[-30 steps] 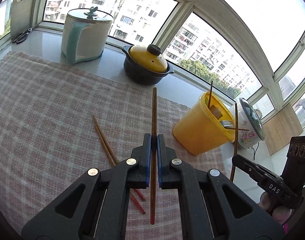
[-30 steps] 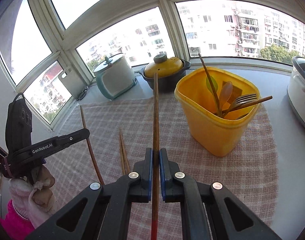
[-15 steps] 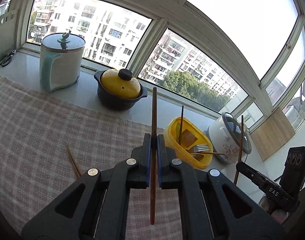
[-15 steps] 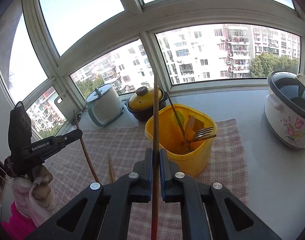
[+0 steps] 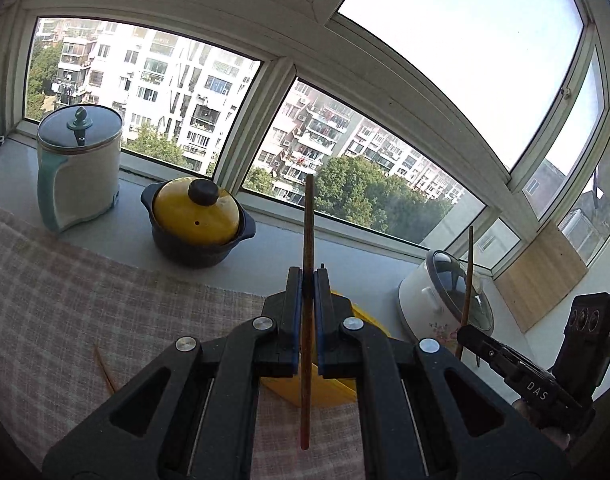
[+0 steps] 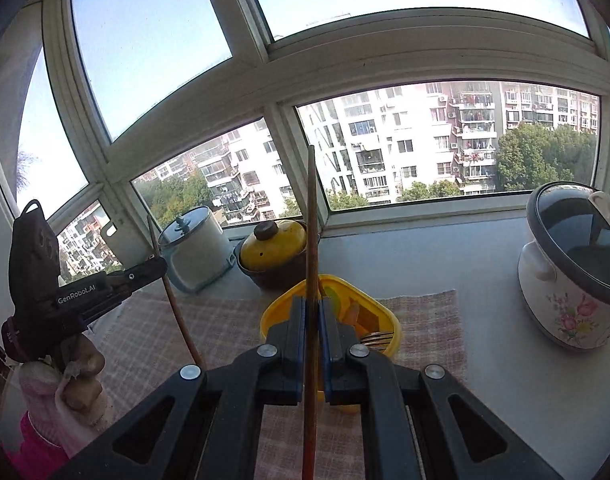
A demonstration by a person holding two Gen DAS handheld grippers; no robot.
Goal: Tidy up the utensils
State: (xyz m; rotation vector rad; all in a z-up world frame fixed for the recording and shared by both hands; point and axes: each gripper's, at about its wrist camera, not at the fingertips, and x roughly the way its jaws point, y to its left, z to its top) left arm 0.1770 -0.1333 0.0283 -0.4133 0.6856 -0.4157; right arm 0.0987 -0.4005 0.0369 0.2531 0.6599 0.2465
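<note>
Chopstick (image 5: 308, 240) clamped upright in left hand-held gripper (image 5: 308, 280).

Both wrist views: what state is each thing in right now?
Left gripper: shut on a chopstick.
Right gripper: shut on a second chopstick.
Yellow tub: open, utensils inside.
Yellow-lidded pot: lid on.
Floral cooker: lid on.
White jug: lid on.

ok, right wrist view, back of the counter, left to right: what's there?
left gripper holding a chopstick → white-and-teal pot → yellow-lidded casserole → floral rice cooker
</note>
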